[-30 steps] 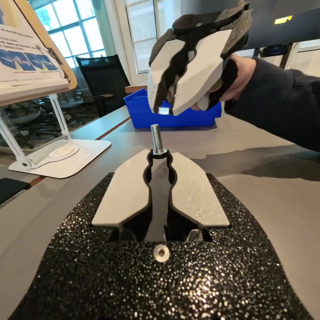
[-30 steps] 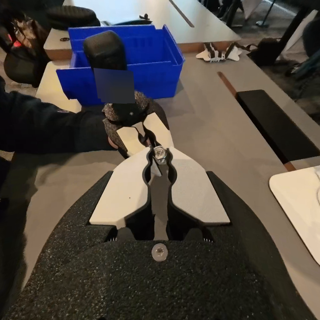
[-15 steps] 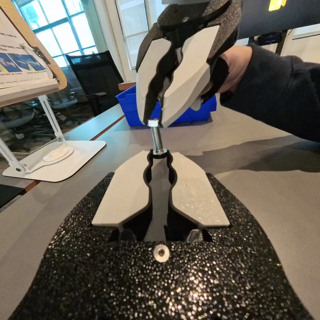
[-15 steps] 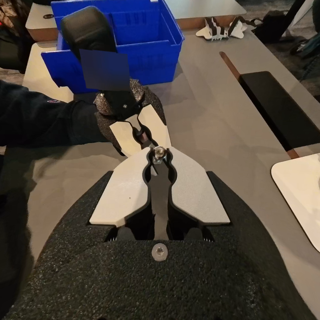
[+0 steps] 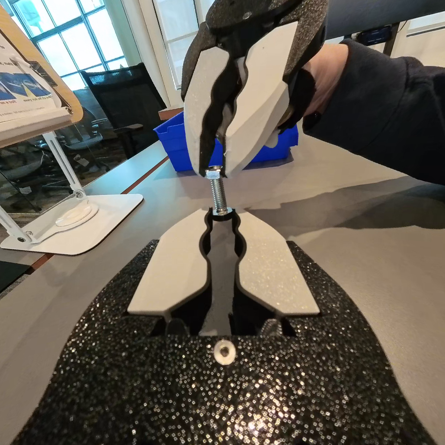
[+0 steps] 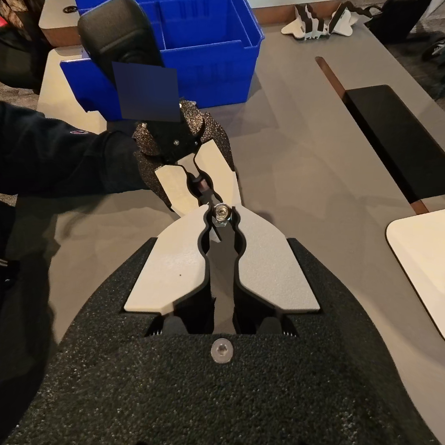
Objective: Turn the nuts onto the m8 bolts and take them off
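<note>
The left claw (image 5: 222, 214) is clenched on the head of a silver bolt (image 5: 218, 192), which stands upright with its threaded shank rising clear of the white fingertips. At the top of the shank sits a silver nut (image 5: 212, 173), and the right claw (image 5: 213, 172) comes down from above with its two tips clamped on the nut's flats. From the right wrist view the same stack is seen end on: the nut (image 6: 222, 213) sits between the right claw's (image 6: 221, 216) tips with the bolt's end showing in its hole, and the left claw (image 6: 212, 199) reaches in from the upper left just beneath. Both claws are held above the grey bench (image 5: 361, 252), whose surface is bare around them, with open room to the right and towards the camera. To the left, a white stand base (image 5: 79, 221) rests on the bench near its edge, carrying a tilted board with a printed sheet (image 5: 26, 96). Behind the claws a blue bin (image 6: 209, 55) stands on the bench, divided into compartments. A dark sleeve (image 5: 385, 115) reaches in from the right behind the right claw. Farther off are a black chair (image 5: 125, 103), large windows (image 5: 67, 36) and, in the right wrist view, a black panel (image 6: 390, 134) set in the bench.
</note>
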The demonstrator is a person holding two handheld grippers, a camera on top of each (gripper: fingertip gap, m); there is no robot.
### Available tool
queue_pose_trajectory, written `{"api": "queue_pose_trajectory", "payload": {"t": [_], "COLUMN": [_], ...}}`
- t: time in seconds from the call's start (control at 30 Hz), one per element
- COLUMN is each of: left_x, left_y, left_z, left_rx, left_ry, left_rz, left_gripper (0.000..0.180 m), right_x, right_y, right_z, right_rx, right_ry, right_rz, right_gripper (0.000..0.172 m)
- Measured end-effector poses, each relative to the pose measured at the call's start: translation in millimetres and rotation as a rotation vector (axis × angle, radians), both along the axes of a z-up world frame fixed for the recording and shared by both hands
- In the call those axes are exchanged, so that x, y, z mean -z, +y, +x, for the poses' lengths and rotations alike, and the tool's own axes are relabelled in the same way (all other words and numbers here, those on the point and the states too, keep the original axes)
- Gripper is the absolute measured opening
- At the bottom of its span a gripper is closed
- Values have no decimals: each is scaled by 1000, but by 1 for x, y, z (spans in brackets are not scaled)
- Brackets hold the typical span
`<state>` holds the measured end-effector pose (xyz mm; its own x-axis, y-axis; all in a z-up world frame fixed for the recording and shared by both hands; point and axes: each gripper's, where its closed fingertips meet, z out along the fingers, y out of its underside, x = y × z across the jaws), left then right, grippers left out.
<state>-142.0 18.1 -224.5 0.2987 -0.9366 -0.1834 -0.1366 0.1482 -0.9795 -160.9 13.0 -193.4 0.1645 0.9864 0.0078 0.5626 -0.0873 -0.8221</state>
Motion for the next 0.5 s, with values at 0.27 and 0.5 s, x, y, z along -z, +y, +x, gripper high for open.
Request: {"api": "queue_pose_trajectory", "payload": {"t": [0.27, 0.5], "left_x": [-2, -11], "left_y": [2, 6], "left_z": [-2, -8], "left_rx": [-8, -14], "left_ry": [-21, -101], "left_rz": [-9, -44], "left_gripper": [14, 14], "right_x": [-2, -31], "right_y": [0, 14], "right_z": [-3, -6], "right_rx": [-7, 87], "right_ry": [24, 258], "right_rz": [12, 108], "right_gripper": [24, 45]}}
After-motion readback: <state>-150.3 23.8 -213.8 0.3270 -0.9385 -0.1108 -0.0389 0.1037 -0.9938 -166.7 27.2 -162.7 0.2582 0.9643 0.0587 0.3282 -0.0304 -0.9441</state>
